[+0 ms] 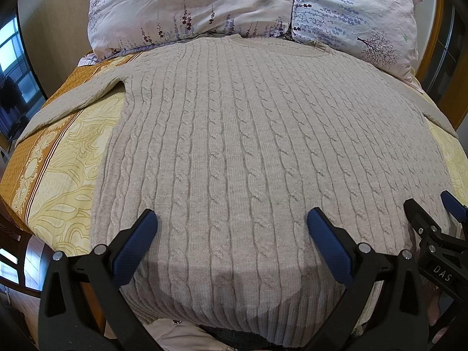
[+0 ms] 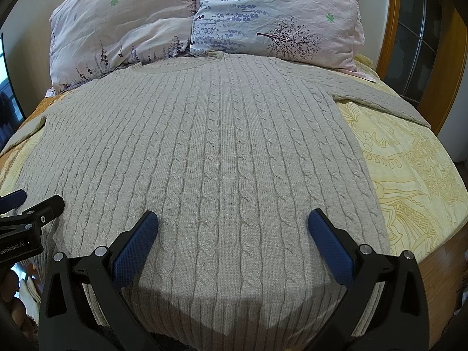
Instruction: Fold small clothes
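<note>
Jaws spread wide on both grippers, nothing between them. Left gripper [image 1: 231, 222] poised over the hem end of the sweater [image 1: 248, 146], blue pads [image 1: 137, 242] apart above the knit; whether touching the cloth, cannot tell. Right gripper [image 2: 232, 223] likewise splayed over the same hem end, further toward the sweater's right edge. Each seen from the other's camera: right gripper [image 1: 438, 219] at the far right of the left view, left gripper [image 2: 29, 204] at the far left of the right view, side by side, apart.

Just ahead of the jaws: sweater [image 2: 210, 152], beige cable knit, spread flat. Long axis running straight away from the jaws, hem nearest, collar [image 2: 181, 64] farthest, cables parallel to that axis. Hem draped over the near edge of the bed, below the jaws. Left sleeve [image 1: 70, 102] stretched out and angled back toward the near left; right sleeve [image 2: 386, 102] stretched out to the far right.

Beyond the collar: two floral pillows [image 1: 187, 14] [image 2: 278, 20], side by side, collar touching or tucked just under their lower edges. Under everything, yellow patterned bedspread [image 2: 409, 161], bare on both flanks of the sweater. Wooden frame [image 2: 395, 29] at far right, window [image 1: 11, 58] at far left.
</note>
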